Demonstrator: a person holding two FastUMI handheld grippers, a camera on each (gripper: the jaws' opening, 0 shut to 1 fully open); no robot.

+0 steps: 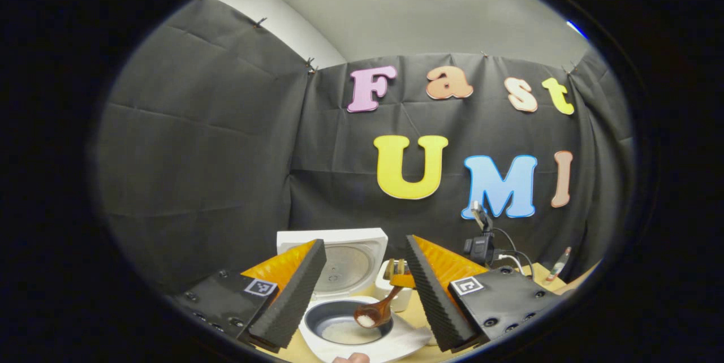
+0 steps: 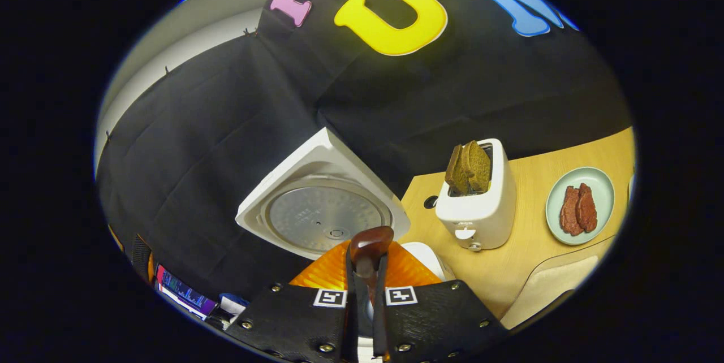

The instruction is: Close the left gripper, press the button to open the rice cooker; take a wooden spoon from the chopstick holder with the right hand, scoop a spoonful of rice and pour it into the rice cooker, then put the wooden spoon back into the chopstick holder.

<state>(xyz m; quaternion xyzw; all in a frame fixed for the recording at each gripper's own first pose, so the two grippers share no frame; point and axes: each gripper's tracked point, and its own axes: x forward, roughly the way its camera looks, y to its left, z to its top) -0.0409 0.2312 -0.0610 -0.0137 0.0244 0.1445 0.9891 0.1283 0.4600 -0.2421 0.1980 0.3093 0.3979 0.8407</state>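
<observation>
Low in frame, the rice cooker (image 1: 339, 318) gapes; the right claw (image 2: 366, 272) clamps the rice-laden wooden spoon (image 1: 376, 312) above it, left claw (image 1: 362, 295) spread; pouring and returning remain.

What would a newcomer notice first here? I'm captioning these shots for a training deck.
The wooden spoon, loaded with white rice, hangs over the open rice cooker low in the left gripper view. In the right gripper view the right gripper clamps the spoon's handle, with a toaster holding brown bread to the right.
</observation>
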